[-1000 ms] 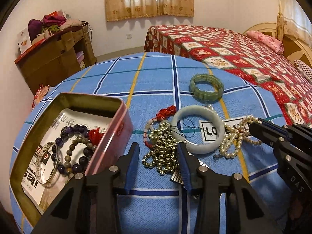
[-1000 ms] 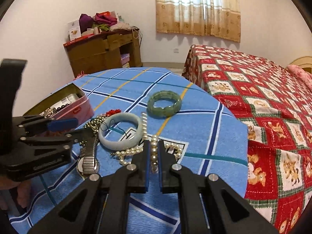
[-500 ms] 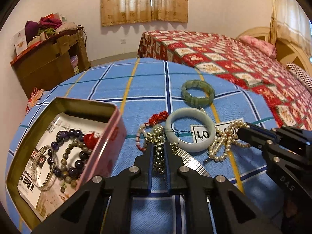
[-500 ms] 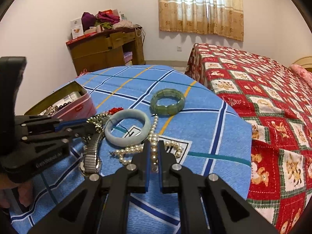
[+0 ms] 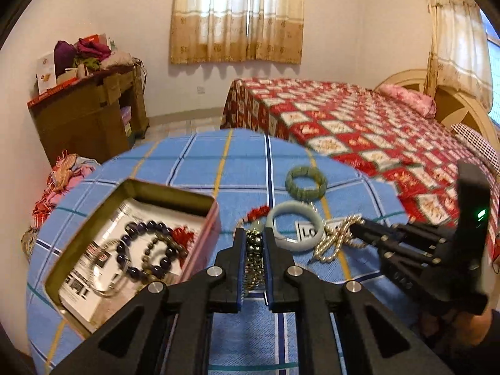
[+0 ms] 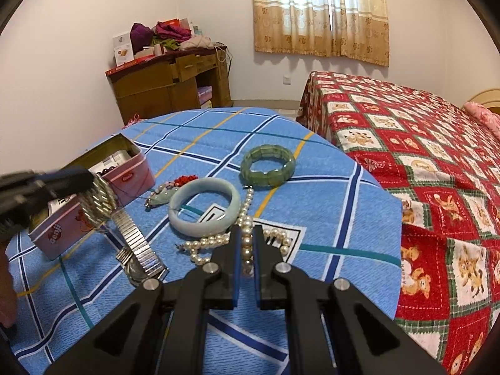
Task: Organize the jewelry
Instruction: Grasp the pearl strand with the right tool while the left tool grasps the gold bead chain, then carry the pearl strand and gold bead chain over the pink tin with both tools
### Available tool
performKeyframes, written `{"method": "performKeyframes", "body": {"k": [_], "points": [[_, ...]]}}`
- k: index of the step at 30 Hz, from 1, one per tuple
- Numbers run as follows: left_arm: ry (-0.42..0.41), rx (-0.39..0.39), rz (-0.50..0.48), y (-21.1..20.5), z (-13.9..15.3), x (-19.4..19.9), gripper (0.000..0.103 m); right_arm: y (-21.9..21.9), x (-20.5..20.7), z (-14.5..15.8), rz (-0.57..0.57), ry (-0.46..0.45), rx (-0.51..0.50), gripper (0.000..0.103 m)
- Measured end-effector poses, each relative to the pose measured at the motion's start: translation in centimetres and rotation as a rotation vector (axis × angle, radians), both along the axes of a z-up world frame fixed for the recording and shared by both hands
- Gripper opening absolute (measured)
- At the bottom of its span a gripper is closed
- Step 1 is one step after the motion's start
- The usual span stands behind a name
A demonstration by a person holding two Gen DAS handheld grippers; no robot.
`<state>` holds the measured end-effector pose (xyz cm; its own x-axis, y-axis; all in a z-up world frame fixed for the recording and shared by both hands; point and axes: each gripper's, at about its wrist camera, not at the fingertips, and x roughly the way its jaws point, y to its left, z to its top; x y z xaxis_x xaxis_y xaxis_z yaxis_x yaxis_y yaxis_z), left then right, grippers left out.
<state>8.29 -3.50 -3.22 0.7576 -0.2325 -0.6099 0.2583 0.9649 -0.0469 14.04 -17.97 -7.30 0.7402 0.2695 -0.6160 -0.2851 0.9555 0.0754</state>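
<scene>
The left gripper (image 5: 253, 243), jaws spread a second ago, has pinched the gold bead strand (image 6: 99, 198) and raised it off the tabletop (image 6: 218, 143) beside the pink tin (image 5: 204, 234), probably its destination; the right gripper (image 6: 246, 250) pinches the pearls (image 6: 200, 245), unmoved.

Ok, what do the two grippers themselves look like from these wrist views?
Both are matte black plastic frames with triangular cut-outs and silver round bolt heads. The left gripper and right gripper have jaws lined with blue pads. The right one's upright black housing shows a small green light.
</scene>
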Motion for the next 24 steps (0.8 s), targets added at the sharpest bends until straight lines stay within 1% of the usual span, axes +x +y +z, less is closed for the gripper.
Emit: {"method": "performKeyframes", "body": {"k": [6,11,17,24], "points": [[-0.05,-0.022,0.004,0.8,2.2,-1.0,0.009,-0.2,-0.1,0.3,0.011,-0.021,0.032,0.008],[-0.075,-0.035,0.019,2.0,3.3,-1.7,0.009,0.2,-0.4,0.6,0.024,-0.034,0.019,0.008],[-0.092,-0.058,0.049,3.8,4.1,-2.3,0.009,0.8,-1.4,2.8,0.049,-0.073,0.036,0.008],[-0.106,-0.069,0.075,5.0,4.8,-3.0,0.009,1.4,-2.5,4.8,0.082,-0.108,0.046,0.008]]}}
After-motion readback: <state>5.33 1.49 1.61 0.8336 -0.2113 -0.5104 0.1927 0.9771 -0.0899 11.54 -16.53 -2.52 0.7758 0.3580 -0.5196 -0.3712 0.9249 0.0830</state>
